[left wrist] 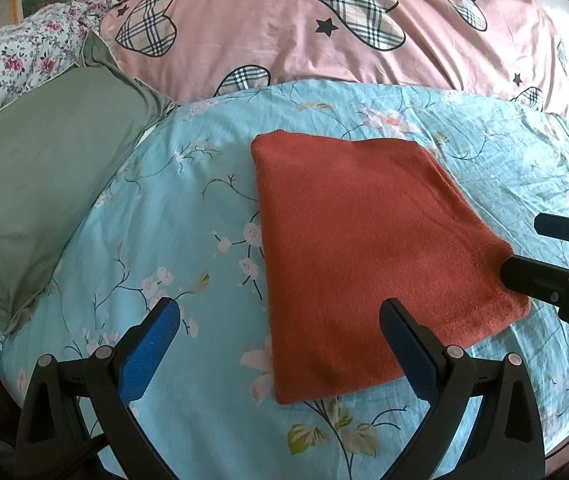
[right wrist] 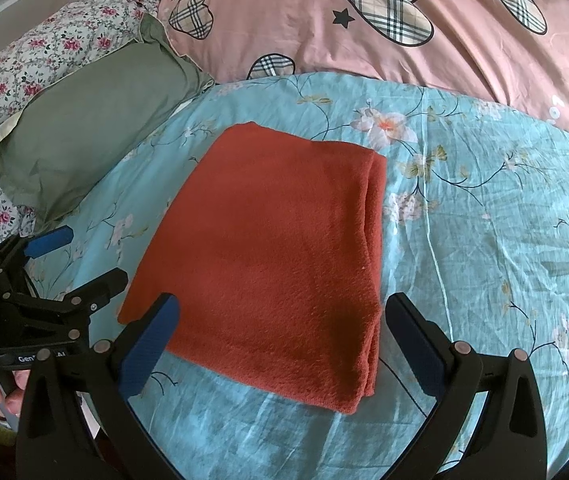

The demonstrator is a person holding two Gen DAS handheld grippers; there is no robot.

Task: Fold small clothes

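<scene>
A rust-red cloth [left wrist: 364, 248] lies folded into a thick rectangle on a bed, spread flat on the blue floral sheet [left wrist: 172, 208] with nothing gripping it. In the left wrist view the left tool [left wrist: 280, 344] hangs with its jaws spread wide at 6 o'clock, the cloth's near left corner lying between its blue pads, while the right tool [left wrist: 524, 252] enters from 3 o'clock, jaws parted and empty, one black finger lying over the cloth's right edge. The right wrist view shows the same cloth [right wrist: 276, 248] at centre with its stacked layers showing along the 3 o'clock edge, the right tool [right wrist: 280, 344] gaping at 6 o'clock and the left tool [right wrist: 80, 256] apart and empty at 9 o'clock. A green pillow [left wrist: 44, 184] rests at 9 o'clock and a pink quilt with plaid hearts [left wrist: 304, 40] fills 12 o'clock. The cloth looks soft, light and napped, likely to sag and slide apart if lifted by one layer; the surest hold is probably a pinch through all layers at the two near corners, or along the near edge, should another fold be wanted.
</scene>
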